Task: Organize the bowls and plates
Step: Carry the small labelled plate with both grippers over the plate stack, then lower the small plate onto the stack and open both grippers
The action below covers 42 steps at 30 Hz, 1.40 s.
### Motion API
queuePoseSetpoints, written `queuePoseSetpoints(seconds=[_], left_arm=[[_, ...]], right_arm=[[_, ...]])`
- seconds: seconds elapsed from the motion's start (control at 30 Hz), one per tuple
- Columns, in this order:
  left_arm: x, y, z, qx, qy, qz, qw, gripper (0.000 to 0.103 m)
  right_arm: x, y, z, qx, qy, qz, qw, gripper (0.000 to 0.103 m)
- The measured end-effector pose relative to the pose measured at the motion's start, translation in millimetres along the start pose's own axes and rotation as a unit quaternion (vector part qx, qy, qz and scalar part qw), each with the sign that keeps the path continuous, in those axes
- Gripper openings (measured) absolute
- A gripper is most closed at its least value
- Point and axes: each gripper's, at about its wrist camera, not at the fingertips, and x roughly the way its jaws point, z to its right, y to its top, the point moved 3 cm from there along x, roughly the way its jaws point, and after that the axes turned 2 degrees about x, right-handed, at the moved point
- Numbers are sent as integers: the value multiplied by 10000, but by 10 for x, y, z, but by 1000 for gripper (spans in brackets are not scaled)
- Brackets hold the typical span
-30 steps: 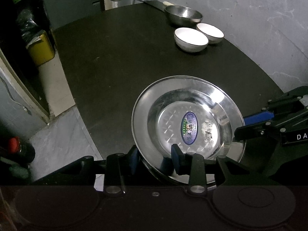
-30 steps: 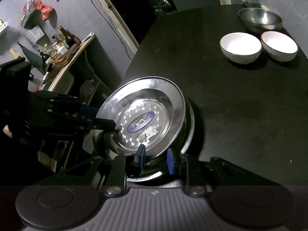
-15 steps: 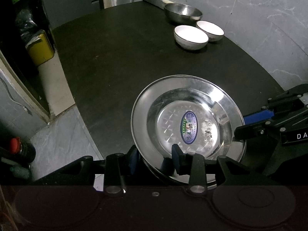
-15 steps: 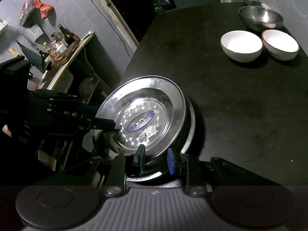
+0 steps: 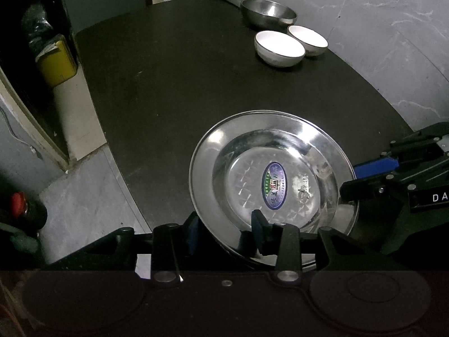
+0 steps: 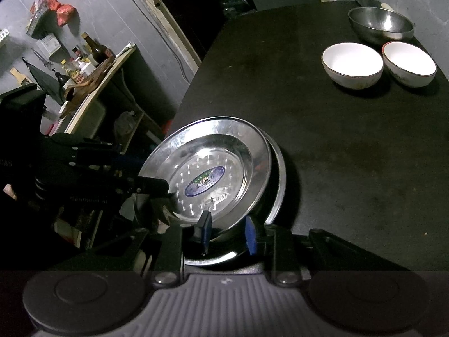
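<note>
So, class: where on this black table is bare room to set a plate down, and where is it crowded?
Bare: the middle of the table, between the steel plates and white bowls. Crowded: the far corner, with those bowls and the steel bowl.

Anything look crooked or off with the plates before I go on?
Yes. The top steel plate sits tilted and shifted off the plate under it, whose rim shows as a crescent on one side. Both the left gripper and the right gripper straddle its rim. The white bowls and the steel bowl look fine.
</note>
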Motion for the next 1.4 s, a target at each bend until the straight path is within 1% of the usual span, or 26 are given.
queuePoseSetpoints(seconds=[0.6, 0.77, 0.9, 1.1, 1.17, 1.23, 1.3, 1.37, 1.4], left_arm=[[18, -4, -2, -19, -44, -30, 10000, 43], [21, -14, 11, 18, -48, -66, 10000, 44], [0, -18, 9, 27, -52, -40, 10000, 46], [-28, -16, 8, 13, -33, -7, 10000, 50], [-37, -17, 0, -1, -19, 8, 10000, 53], [-43, -15, -5, -26, -6, 19, 10000, 57], [-44, -3, -10, -32, 2, 25, 10000, 58], [-51, 2, -11, -44, 20, 46, 10000, 62], [-58, 7, -18, -57, 34, 71, 10000, 66]], right_arm=[[6, 13, -14, -25, -73, -38, 10000, 31], [-10, 28, -18, -19, -130, -23, 9999, 36], [-24, 27, -11, -11, -139, -15, 9999, 37], [-35, 25, -7, -16, -156, -4, 9999, 40], [-45, 25, -2, -4, -176, 14, 9998, 46], [-54, 24, 6, 9, -188, 15, 9998, 47], [-55, 20, 19, 19, -195, 15, 9998, 47], [-59, 23, 31, 26, -203, 23, 9998, 49], [-64, 17, 36, 32, -213, 33, 9998, 50]])
